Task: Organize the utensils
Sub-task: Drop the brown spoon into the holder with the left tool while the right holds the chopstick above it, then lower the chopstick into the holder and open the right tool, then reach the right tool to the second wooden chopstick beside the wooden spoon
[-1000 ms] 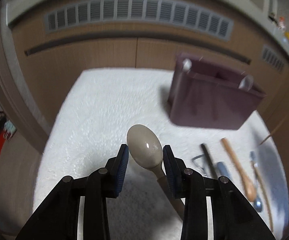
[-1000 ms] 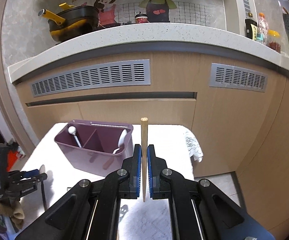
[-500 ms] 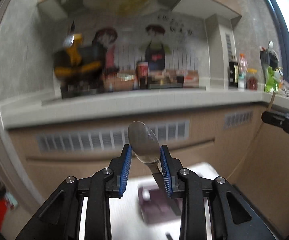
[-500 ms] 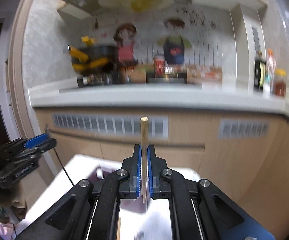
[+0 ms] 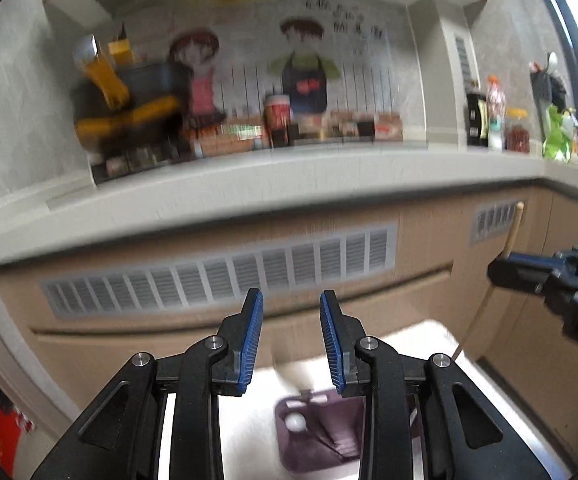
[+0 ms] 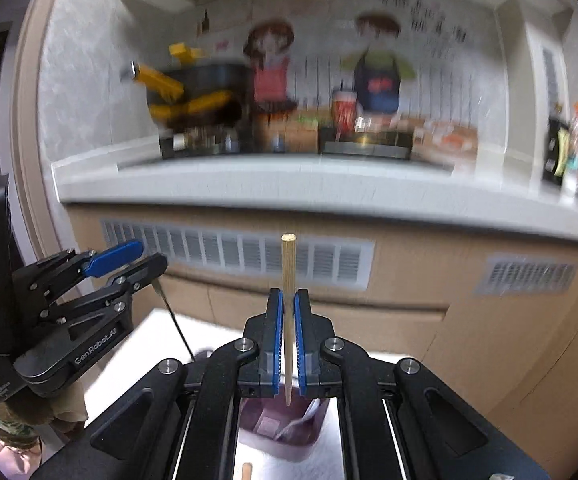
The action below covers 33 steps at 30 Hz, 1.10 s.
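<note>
My left gripper (image 5: pixel 291 338) is open and empty, held high above the purple utensil holder (image 5: pixel 321 438), which stands on the white mat (image 5: pixel 257 420) below with a round-headed utensil (image 5: pixel 297 424) in it. My right gripper (image 6: pixel 288 344) is shut on a wooden chopstick (image 6: pixel 288 272) that stands upright between the pads, over the purple holder (image 6: pixel 273 428). The right gripper also shows at the right edge of the left wrist view (image 5: pixel 501 266), with the chopstick (image 5: pixel 511 236). The left gripper shows at the left of the right wrist view (image 6: pixel 133 256).
Beige kitchen cabinets with grey vents (image 5: pixel 217 272) stand behind the mat under a white counter (image 5: pixel 249 184). Pans, jars and bottles (image 5: pixel 485 120) sit on the counter. A wooden utensil tip (image 6: pixel 245 470) lies on the mat in front of the holder.
The spoon that my left gripper held is gone from between its fingers, and the jaws stand wider. Both views have tilted up from the mat toward the counter. The right gripper keeps the chopstick.
</note>
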### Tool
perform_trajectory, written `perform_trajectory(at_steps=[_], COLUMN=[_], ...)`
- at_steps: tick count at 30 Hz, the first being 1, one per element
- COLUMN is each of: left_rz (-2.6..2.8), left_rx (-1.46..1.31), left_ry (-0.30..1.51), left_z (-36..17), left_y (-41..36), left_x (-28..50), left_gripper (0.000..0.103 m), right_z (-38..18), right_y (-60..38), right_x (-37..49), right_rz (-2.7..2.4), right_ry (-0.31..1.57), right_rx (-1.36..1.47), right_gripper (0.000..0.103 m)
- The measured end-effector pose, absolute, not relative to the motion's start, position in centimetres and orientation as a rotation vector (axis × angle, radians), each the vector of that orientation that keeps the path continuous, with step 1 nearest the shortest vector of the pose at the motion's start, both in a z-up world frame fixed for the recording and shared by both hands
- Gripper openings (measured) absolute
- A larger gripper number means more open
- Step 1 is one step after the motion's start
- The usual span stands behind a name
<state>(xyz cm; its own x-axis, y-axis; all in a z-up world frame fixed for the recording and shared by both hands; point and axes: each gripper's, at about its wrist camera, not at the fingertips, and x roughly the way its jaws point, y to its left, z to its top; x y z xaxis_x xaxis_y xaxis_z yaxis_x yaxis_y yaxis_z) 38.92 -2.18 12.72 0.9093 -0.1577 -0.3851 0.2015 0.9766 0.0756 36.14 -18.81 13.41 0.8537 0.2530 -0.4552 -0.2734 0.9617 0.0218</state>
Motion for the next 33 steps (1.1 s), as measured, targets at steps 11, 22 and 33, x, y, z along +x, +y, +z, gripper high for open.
perform_trajectory(at_steps=[11,22,33], left_rz=[-0.245,-0.231,-0.259], left_rx=[-0.05,-0.089,-0.029], left_ry=[0.654,0.765,0.852], left_z=[4.7,-0.9,-4.2], left_y=[-0.3,0.3,-1.7], left_x=[40.5,31.6,22.9], left_gripper=[0.047,0.06,0.073], right_z=[5.1,0.6,-5.0], right_y=[-20.5,-24.5,-25.0], right_x=[39.5,32.2,24.1], right_rz=[0.225,0.043,0.028], right_ry=[0.68,0.698,0.817], right_rx=[-0.021,-0.076,-0.141], right_gripper=[0.04,0.076,0.087])
